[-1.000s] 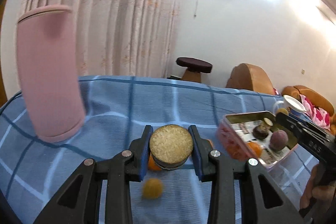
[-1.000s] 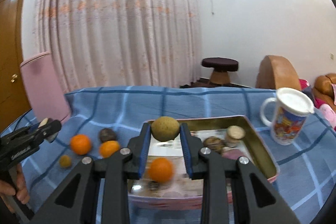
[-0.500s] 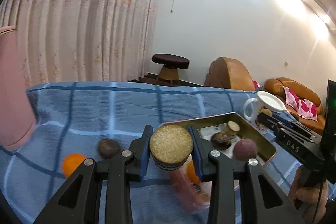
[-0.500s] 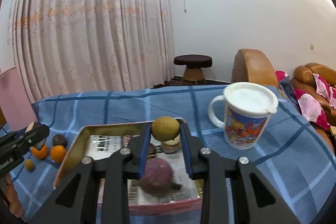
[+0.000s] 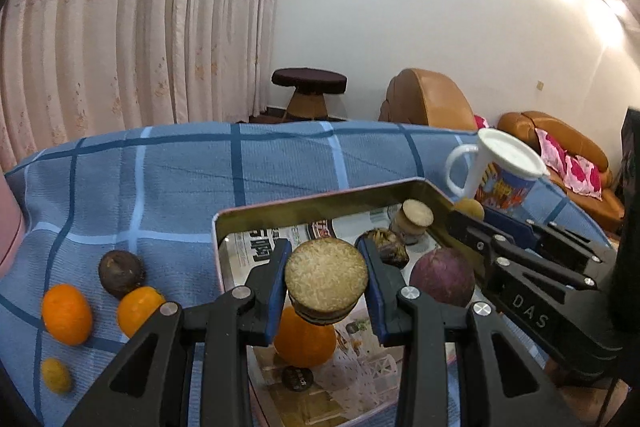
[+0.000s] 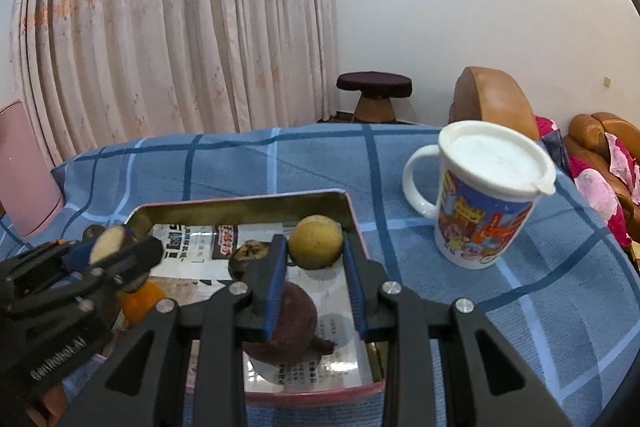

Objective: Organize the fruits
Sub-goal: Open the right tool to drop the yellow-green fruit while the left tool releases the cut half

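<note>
Left gripper point(image 5: 326, 285): clamped on a round tan flat-topped fruit slice point(image 5: 326, 277), above the rectangular metal tray point(image 5: 312, 205).
Right gripper point(image 6: 315, 269): pinching a small yellow-brown round fruit point(image 6: 316, 242), over the tray's far right corner.
Drop: straight down.

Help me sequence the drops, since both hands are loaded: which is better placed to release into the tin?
Probably right: the right gripper holds its yellow fruit over bare newspaper in the tin, while the left gripper's disc hangs above an orange.

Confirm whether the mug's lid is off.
No. The white lid sits closed on top of the mug.
</note>
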The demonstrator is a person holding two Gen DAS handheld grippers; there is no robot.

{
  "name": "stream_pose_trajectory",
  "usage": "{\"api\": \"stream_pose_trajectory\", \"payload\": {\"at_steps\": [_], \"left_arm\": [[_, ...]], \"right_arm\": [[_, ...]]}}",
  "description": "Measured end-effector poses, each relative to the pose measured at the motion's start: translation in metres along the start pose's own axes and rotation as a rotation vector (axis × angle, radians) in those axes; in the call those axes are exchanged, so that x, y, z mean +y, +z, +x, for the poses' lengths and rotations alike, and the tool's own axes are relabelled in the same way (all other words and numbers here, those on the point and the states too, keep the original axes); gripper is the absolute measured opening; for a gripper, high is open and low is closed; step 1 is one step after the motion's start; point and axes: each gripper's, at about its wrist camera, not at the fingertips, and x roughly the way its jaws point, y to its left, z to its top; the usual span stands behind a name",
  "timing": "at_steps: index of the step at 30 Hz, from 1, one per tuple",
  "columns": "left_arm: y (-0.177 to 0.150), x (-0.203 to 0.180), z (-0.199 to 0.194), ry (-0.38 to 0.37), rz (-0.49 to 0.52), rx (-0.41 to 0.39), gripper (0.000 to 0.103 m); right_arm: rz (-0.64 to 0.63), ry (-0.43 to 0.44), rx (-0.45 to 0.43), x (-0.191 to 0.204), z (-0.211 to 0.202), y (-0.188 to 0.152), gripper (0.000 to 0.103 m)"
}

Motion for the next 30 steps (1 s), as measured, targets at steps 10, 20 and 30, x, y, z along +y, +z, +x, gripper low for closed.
{"api": "stream_pose_trajectory", "payload": {"at_steps": [10,20,30], "left_arm": [[0.000,0.001,0.002,0.011,-0.002,0.024,0.037],[-0.002,0.003,0.005,0.061,-0.022,0.043,0.072],[-0.005,-0.010,-0.021,0.088,0.051,-0.084,0.081]], "right_arm": [[0.010,0.055,0.025,0.003,0.004,-0.001,0.033],[0.083,0.071,-0.049,-0.003,-0.007,0.001,0.075],[0.117,0.041,-0.161,-0.008,-0.025,0.004,0.090]]}}
